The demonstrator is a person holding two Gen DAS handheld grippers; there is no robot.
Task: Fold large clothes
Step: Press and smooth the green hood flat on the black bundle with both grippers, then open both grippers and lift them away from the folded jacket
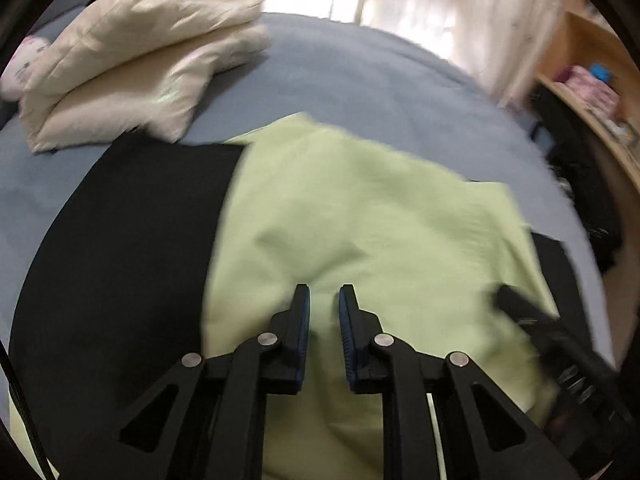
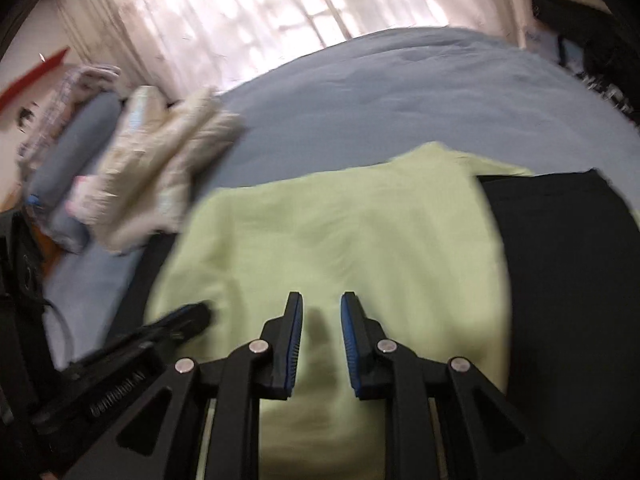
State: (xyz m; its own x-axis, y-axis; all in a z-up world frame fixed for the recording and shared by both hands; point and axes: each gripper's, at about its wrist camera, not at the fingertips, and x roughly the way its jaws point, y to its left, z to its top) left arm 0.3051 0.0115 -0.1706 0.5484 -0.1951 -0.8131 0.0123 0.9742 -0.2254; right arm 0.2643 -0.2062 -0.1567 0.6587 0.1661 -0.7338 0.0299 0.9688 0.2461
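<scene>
Blue-sheeted bed [image 1: 360,80] before backlit sheer curtains [image 2: 240,12]; wooden shelf [image 1: 580,60] alongside.

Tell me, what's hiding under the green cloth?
A black garment lies under the green cloth, sticking out on both sides, on the blue bed. Its middle is covered, so I can't tell what else is underneath.

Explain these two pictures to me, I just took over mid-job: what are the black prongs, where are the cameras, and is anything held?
Each picture comes from a camera on a hand-held tool, looking forward along its two black fingers. One shows the left tool, the other the right tool. Both are open and hold nothing. Below them a light green garment lies over a black cloth on a blue-grey bed. A folded cream blanket sits further back. Each tool also appears at the edge of the other's view.
</scene>
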